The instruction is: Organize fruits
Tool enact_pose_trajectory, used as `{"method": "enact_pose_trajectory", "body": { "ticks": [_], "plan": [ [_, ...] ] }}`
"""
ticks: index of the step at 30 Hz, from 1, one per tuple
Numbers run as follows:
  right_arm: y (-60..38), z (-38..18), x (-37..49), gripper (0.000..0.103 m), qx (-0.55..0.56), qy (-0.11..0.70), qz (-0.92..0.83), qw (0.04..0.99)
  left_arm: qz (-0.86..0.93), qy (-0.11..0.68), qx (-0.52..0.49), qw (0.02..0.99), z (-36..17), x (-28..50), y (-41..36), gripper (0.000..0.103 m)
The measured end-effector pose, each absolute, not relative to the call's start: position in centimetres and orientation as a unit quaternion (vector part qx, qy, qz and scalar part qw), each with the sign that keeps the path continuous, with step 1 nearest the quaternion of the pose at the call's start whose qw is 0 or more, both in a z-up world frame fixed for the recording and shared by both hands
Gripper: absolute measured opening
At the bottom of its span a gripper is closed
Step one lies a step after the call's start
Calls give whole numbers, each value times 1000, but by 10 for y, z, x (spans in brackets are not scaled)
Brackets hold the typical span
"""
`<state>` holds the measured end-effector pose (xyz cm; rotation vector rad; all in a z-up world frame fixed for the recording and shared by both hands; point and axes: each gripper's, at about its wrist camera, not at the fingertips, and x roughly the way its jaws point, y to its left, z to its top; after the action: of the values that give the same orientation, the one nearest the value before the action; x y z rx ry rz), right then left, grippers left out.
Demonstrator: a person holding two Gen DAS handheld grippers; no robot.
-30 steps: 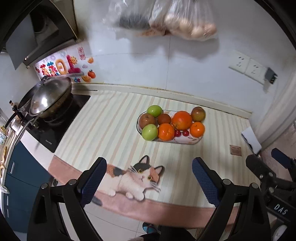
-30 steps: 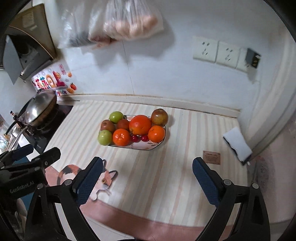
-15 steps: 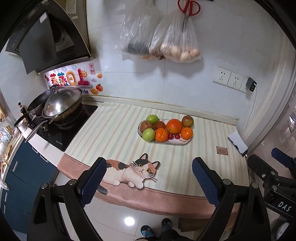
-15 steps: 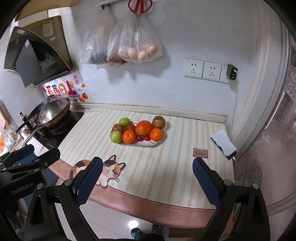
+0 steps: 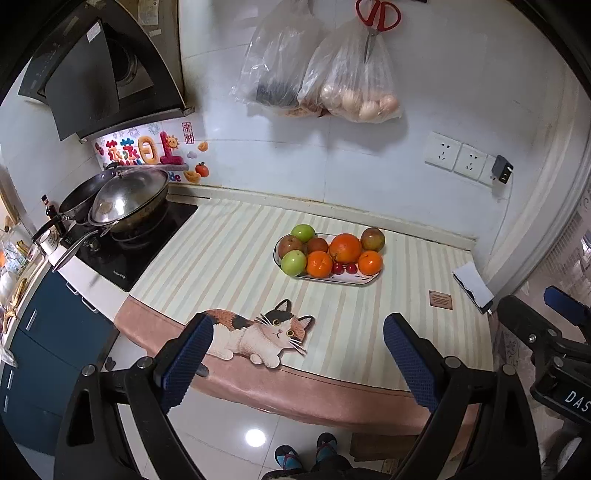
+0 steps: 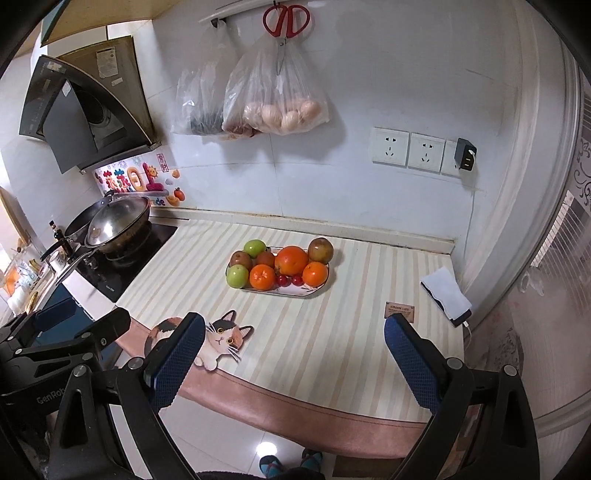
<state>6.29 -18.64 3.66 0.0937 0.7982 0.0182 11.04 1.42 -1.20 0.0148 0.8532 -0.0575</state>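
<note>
A white oval plate [image 5: 364,281] sits mid-counter on the striped mat, also in the right wrist view [image 6: 314,293]. It holds oranges [image 5: 345,247] [image 6: 291,260], green apples [image 5: 294,261] [image 6: 237,276], reddish-brown fruits [image 5: 372,239] [image 6: 320,250] and small red cherries [image 5: 351,268] [image 6: 296,281]. My left gripper [image 5: 295,360] is open and empty, well back from the counter edge. My right gripper [image 6: 293,360] is open and empty, likewise pulled back. Each gripper shows at the edge of the other's view.
A wok with lid [image 5: 127,199] stands on a black hob [image 5: 125,251] at left. A phone with cloth [image 6: 447,293] lies at right, a small brown card [image 6: 400,309] near it. Bags of eggs [image 6: 284,110] and scissors [image 6: 286,20] hang on the wall.
Both grippers have pulled back and up from the counter, so the plate looks smaller and the floor and my feet show. Jaws stayed open.
</note>
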Motion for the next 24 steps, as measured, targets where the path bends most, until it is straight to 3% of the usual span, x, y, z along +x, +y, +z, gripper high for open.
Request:
{"method": "enact_pose_trajectory", "body": {
  "ticks": [24],
  "plan": [
    [-202,-29,190,100,46,419,-1,907,14,451,21,892,-61,214,-2,95]
  ]
}}
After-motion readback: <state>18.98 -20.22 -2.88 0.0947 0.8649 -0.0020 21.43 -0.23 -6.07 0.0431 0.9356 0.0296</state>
